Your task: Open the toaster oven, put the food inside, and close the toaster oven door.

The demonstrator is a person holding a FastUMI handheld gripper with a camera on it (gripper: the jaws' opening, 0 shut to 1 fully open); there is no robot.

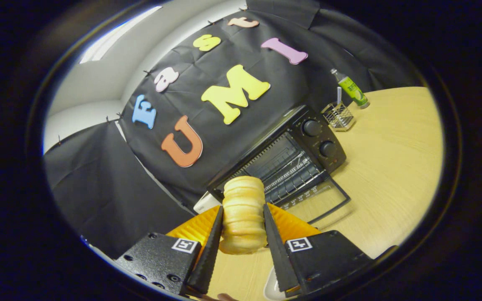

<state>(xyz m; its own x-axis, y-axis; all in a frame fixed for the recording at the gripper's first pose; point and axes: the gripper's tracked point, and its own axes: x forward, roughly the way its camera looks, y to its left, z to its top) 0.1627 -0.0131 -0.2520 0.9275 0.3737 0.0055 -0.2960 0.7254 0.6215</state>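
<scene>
The hand-held gripper [243, 230] has its 2 fingers [211, 246] pressed on the sides of the bread [244, 213], which stands upright between them, above the desk [391, 167]. Just behind the bread and the fingers there is a ridged tray [285, 221]. Beyond the bread stands the toaster oven [287, 159] on the desk, against the booth wall. Its door [316, 198] lies folded down flat toward the gripper, and the rack [295, 171] inside is in sight. The 2 knobs [311, 128] are on the right side of its front. To the right of the oven, further back, a small wire holder [338, 116] stands on the desk, and a bottle [351, 89] stands just behind it.
</scene>
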